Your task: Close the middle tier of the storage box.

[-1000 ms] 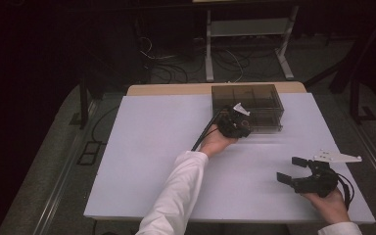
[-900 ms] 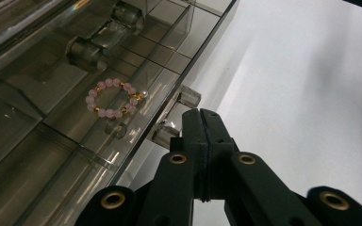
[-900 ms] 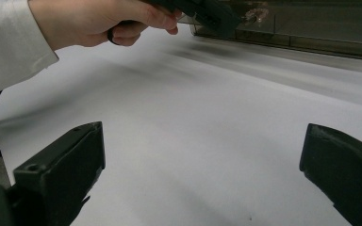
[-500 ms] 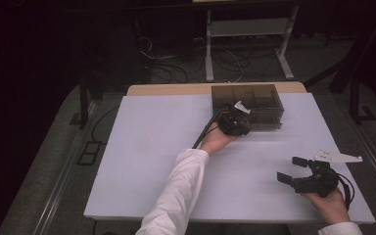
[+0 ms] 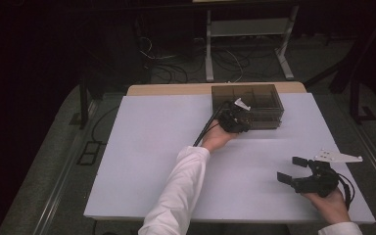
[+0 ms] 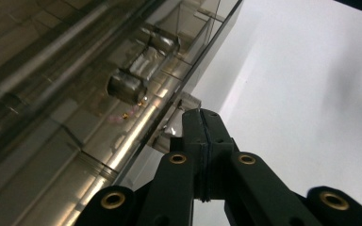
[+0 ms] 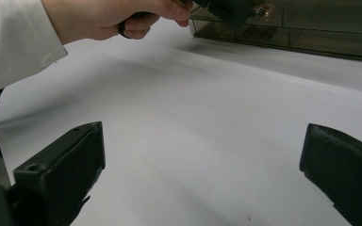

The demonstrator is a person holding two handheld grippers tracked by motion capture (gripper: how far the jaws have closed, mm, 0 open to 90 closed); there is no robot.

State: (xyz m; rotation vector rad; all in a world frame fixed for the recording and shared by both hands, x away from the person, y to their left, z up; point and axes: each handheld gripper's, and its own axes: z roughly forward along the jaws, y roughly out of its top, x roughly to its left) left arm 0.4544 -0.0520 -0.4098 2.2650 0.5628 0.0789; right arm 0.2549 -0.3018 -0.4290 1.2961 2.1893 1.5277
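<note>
Here, my left gripper, jaws pressed together, meets the smoked plastic organizer box at the worktop's far edge; my right gripper rests wide open near its right corner.

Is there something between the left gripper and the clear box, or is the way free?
Nothing visible stands between them. The left gripper, its jaws shut, is already at the front edge of the smoky clear box, by a small clear tab; whether it touches cannot be told.

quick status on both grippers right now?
Left gripper: jaws shut, nothing between them, tips at the front edge of the clear box.
Right gripper: jaws open, empty, over the table.
</note>
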